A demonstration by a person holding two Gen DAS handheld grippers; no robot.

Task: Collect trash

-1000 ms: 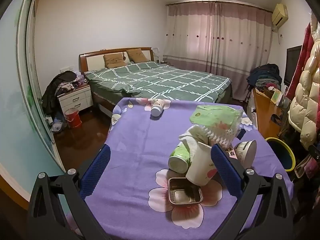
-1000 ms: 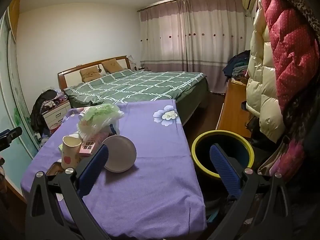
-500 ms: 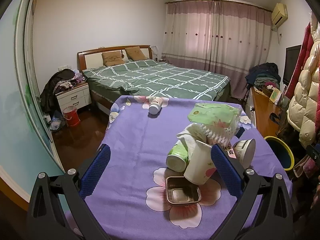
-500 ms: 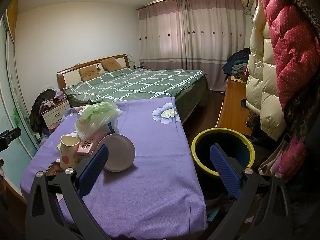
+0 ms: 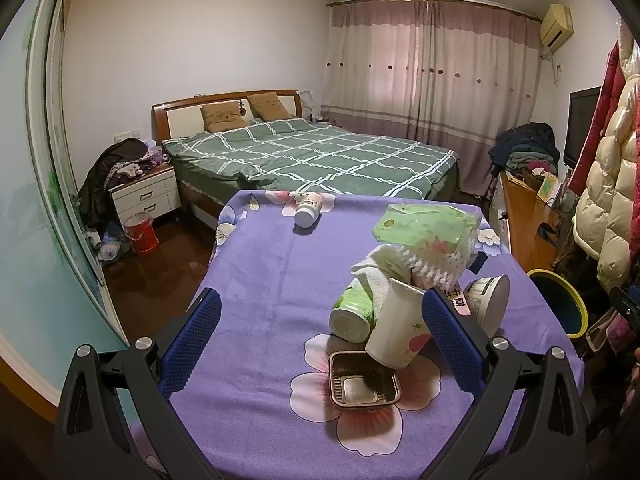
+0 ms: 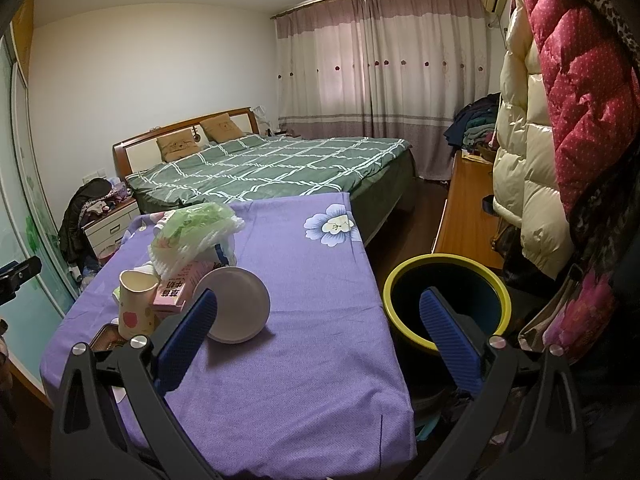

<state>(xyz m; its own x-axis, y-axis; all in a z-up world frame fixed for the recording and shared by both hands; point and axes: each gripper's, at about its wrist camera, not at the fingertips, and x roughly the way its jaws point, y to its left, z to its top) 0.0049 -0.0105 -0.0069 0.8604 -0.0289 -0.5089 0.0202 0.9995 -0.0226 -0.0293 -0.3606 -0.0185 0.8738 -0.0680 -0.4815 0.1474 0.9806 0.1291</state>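
Two paper cups (image 5: 394, 334), one foil tray (image 5: 363, 384), two claws (image 5: 320, 344) spread wide

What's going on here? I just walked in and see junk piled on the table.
Someone is collecting trash with two handheld tongs. Both the left tongs and right tongs are open and empty. Cups, a tray and wrappers lie untouched on the purple table; the bin waits beside it.

Home bedrm, made bed (image 5: 312, 156), curtains (image 5: 432, 64), nightstand (image 5: 146, 196)
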